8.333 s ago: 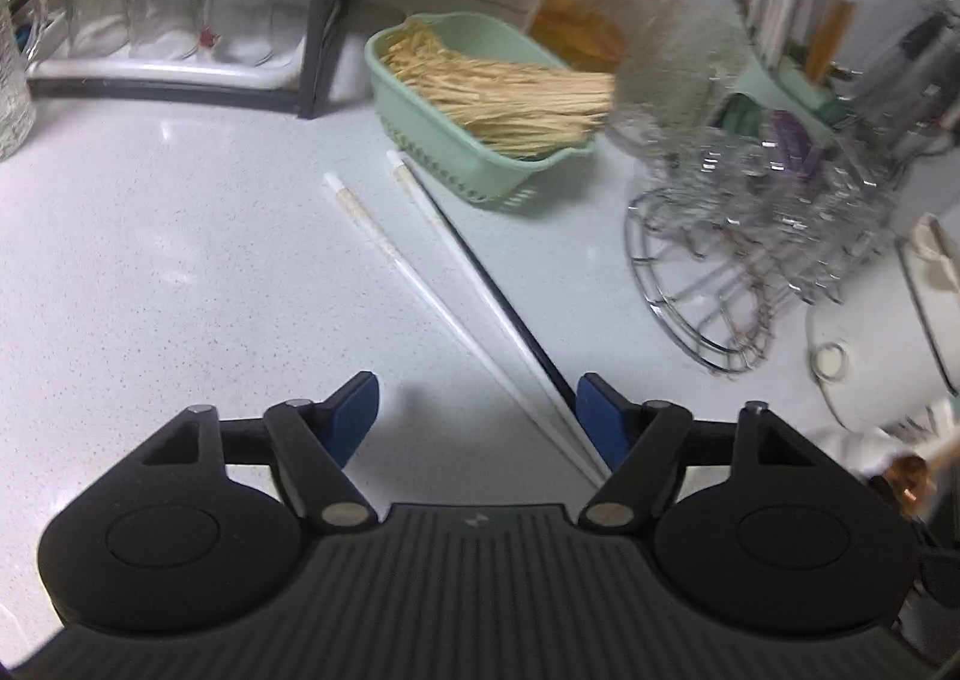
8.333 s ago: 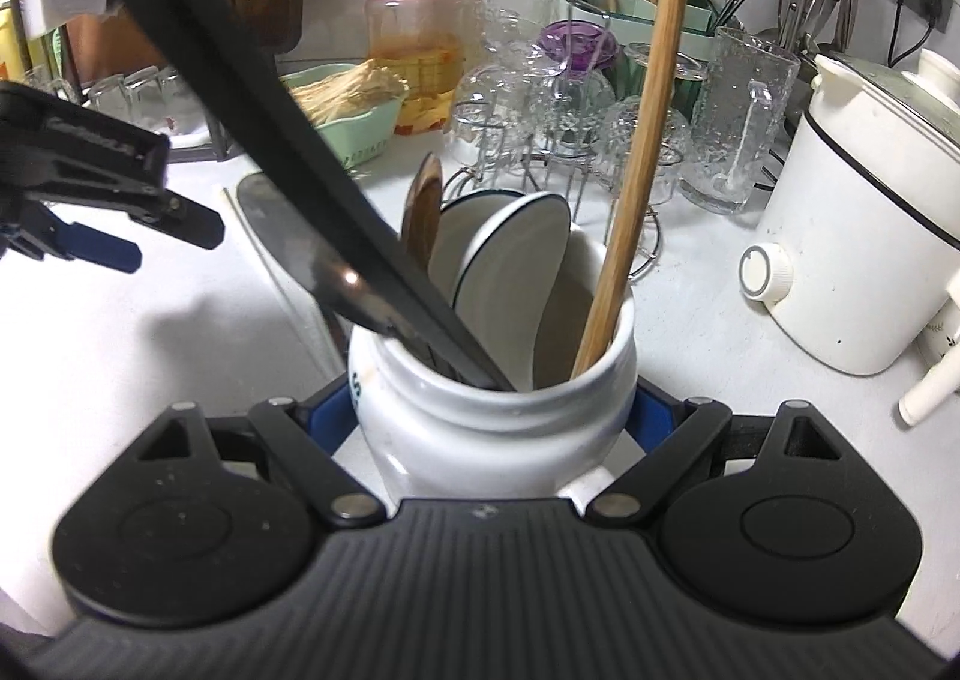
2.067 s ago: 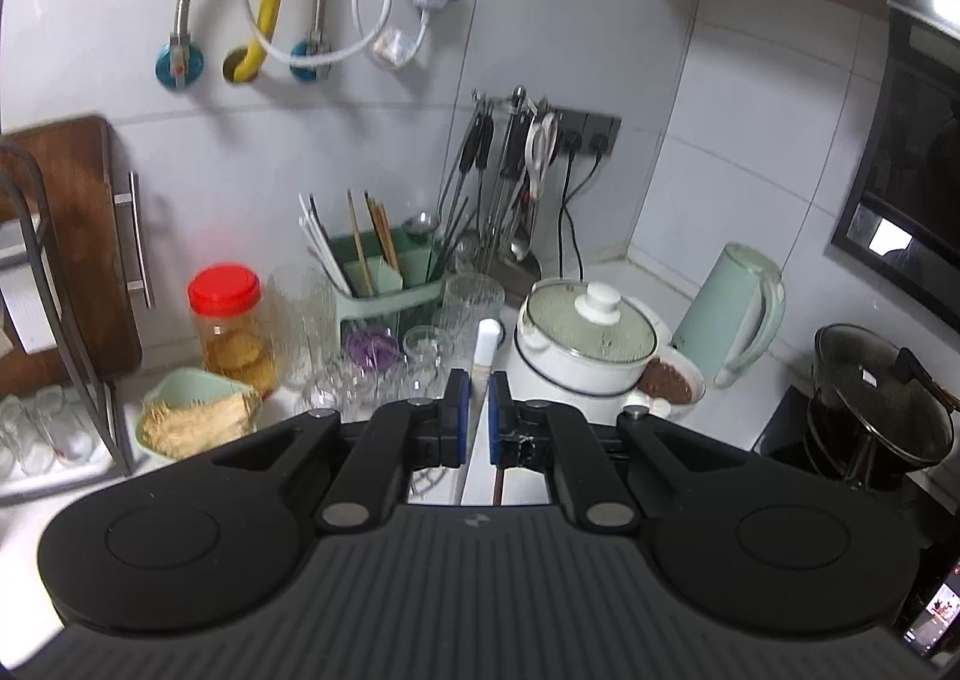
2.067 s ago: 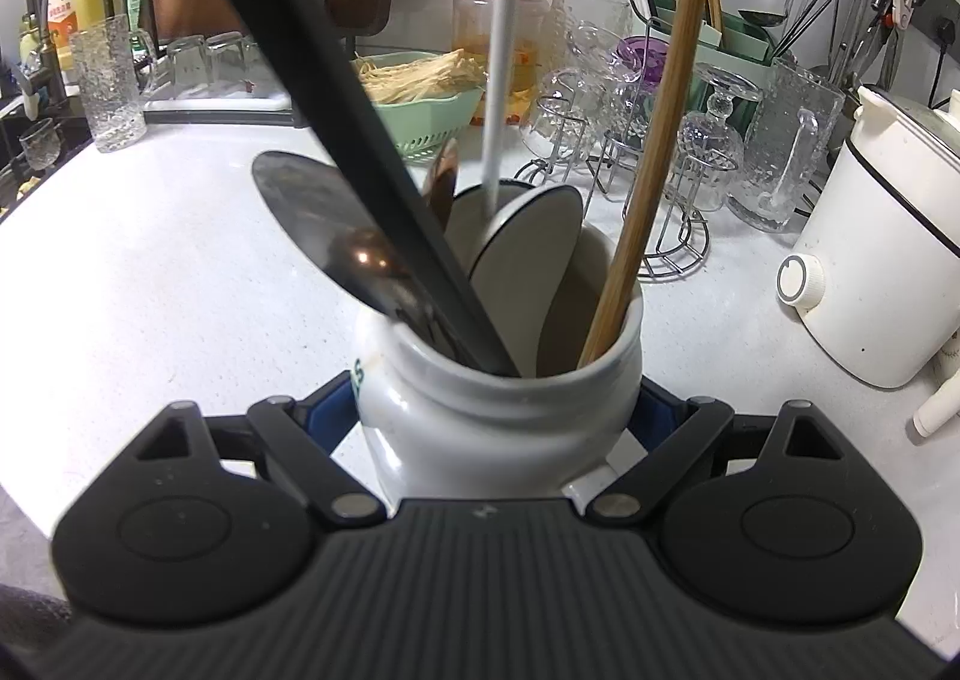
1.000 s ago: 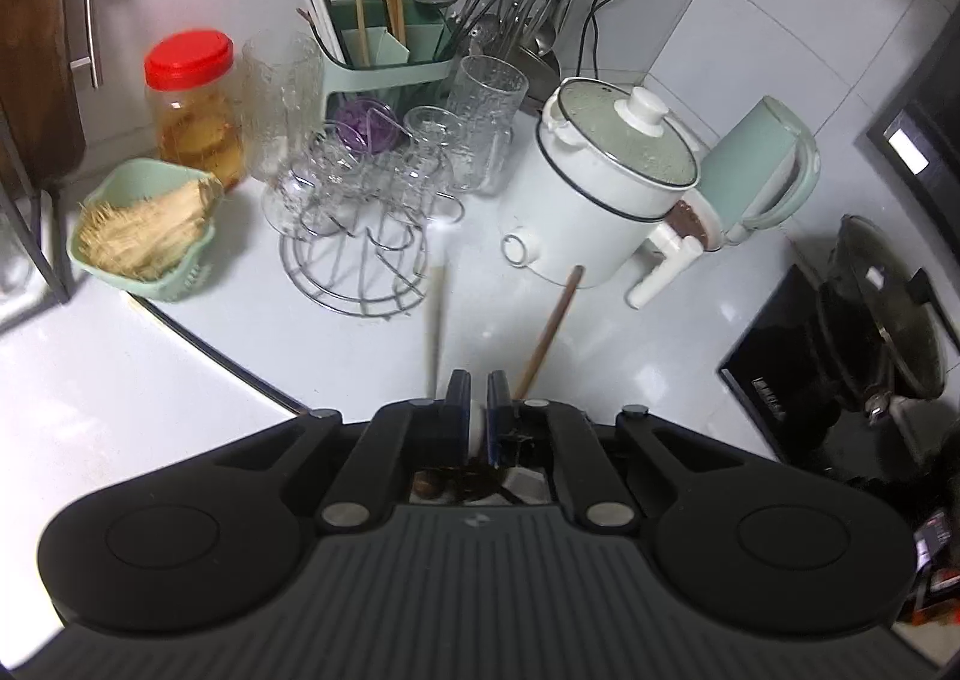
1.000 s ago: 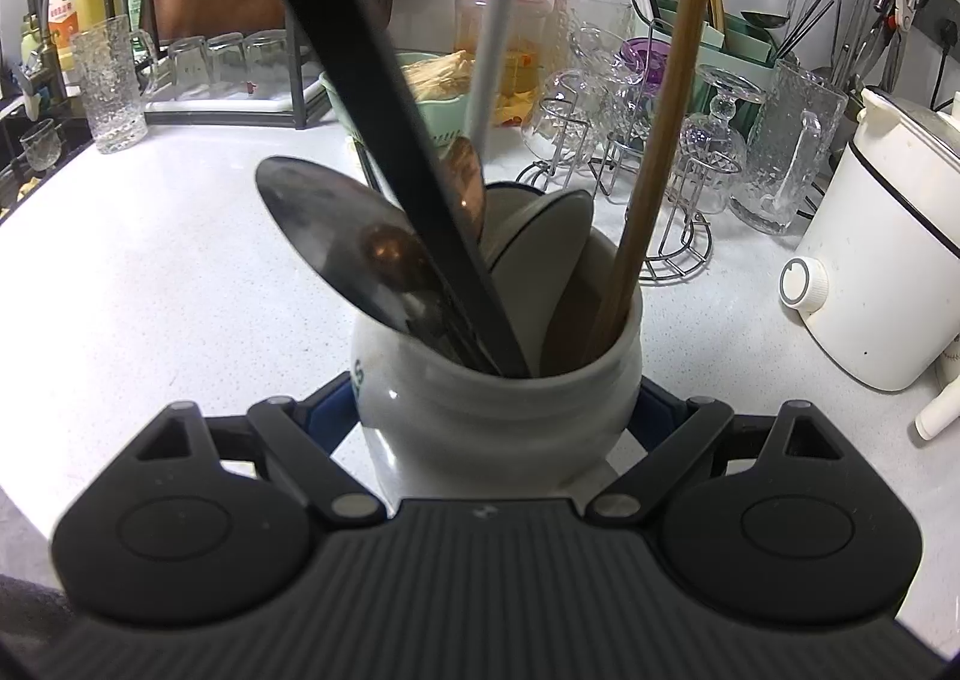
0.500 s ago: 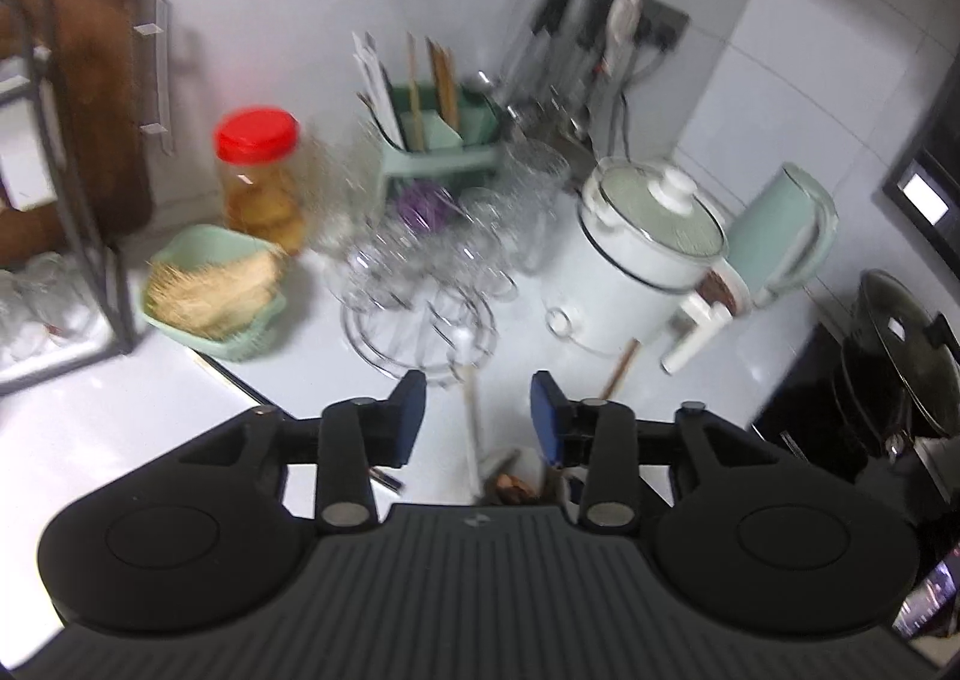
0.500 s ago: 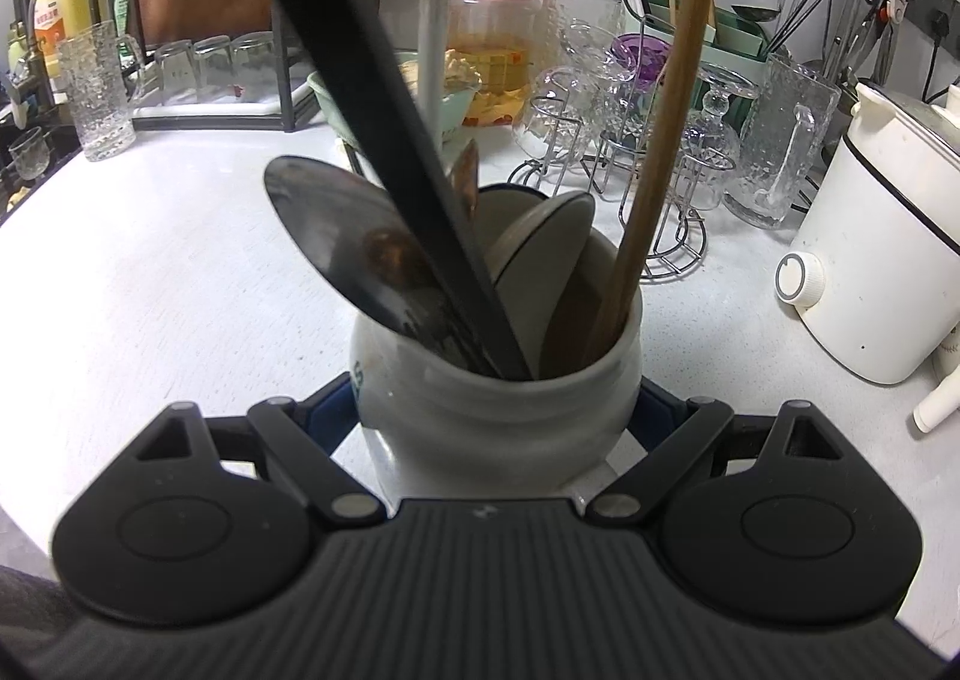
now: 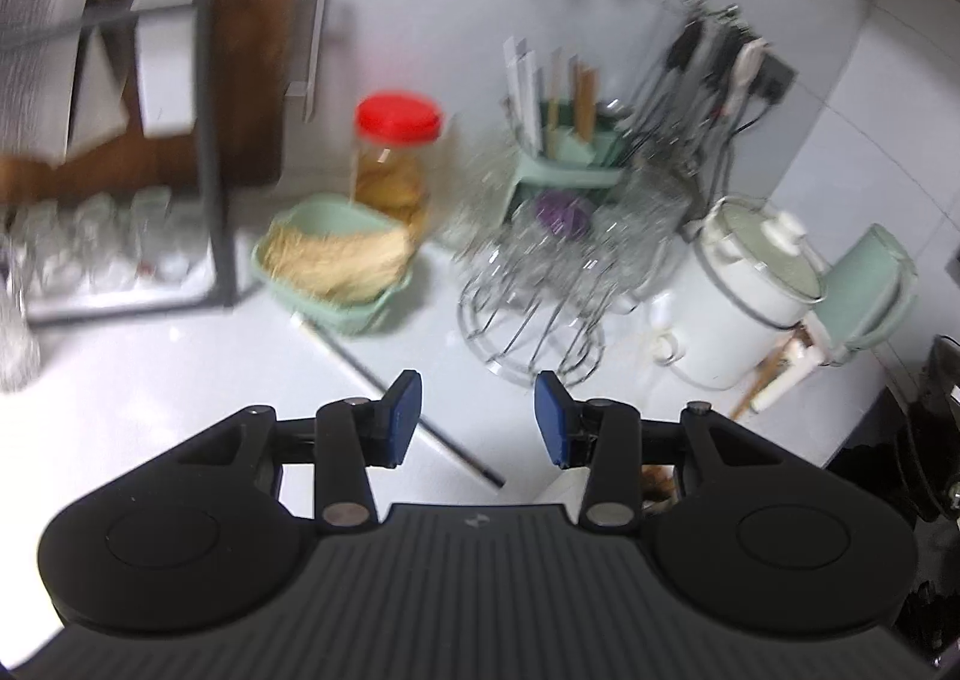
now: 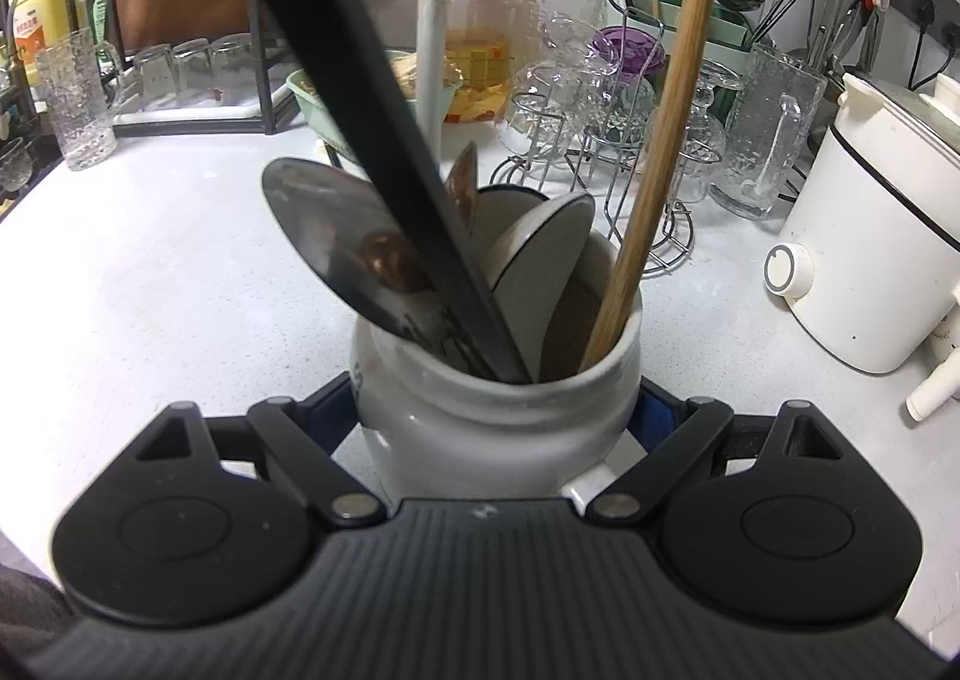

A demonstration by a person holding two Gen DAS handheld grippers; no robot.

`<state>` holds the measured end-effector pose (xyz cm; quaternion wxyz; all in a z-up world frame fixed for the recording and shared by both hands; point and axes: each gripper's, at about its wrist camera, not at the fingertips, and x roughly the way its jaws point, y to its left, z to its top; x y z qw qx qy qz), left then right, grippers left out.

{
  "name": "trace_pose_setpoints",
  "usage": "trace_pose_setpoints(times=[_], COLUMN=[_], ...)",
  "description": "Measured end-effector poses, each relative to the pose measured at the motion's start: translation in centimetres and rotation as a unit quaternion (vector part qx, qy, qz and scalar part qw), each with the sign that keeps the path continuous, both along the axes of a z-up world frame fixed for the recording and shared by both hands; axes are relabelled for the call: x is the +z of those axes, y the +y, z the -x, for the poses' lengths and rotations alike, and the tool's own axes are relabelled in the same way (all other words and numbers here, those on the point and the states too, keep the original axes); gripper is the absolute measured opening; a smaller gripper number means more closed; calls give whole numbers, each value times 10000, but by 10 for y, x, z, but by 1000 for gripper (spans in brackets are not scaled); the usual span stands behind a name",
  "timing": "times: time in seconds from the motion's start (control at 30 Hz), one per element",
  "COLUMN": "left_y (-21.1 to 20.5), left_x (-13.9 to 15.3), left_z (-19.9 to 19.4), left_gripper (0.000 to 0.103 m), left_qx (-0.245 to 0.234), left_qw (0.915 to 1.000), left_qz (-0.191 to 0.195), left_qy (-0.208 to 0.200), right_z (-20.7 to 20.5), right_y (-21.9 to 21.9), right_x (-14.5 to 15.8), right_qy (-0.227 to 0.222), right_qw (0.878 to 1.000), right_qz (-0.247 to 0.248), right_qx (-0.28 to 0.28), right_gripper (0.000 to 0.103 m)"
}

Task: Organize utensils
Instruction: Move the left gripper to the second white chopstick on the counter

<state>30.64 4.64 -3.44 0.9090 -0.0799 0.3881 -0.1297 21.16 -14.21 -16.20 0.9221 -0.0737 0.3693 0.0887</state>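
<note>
Two grippers are seen. The white ceramic crock (image 10: pixel 498 428) is clamped at its sides by the right gripper (image 10: pixel 497 410); a white chopstick (image 10: pixel 433 20), a black handle (image 10: pixel 384 140), a wooden stick (image 10: pixel 660 140) and spoons are held inside it. The left gripper (image 9: pixel 477 416) is parted, nothing between its blue pads (image 9: pixel 403 416), having just been opening above a chopstick (image 9: pixel 414 410) left lying on the counter (image 9: pixel 150 380).
</note>
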Motion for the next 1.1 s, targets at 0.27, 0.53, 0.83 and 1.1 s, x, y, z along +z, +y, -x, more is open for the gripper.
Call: trace_pose_setpoints(times=[0.27, 0.53, 0.83, 1.1], left_y=[10, -10, -39, -49], left_x=[-63, -117, -166, -175], left_z=[-21, -50, -65, -77], left_gripper=[47, 47, 46, 46], left_qx=[213, 179, 116, 180], left_qw=[9976, 9960, 9958, 9947], left_qz=[319, 308, -223, -498], left_qy=[577, 815, 883, 882], right_z=[8, 14, 21, 19], right_y=[-10, -23, -29, -34], right_x=[-1, -2, -6, -6], right_qy=[-21, -77, -295, -339], right_qw=[9997, 9994, 9995, 9994], right_qz=[0, 7, 15, -17], right_qx=[-259, -332, -135, -27], right_gripper=[93, 93, 93, 93])
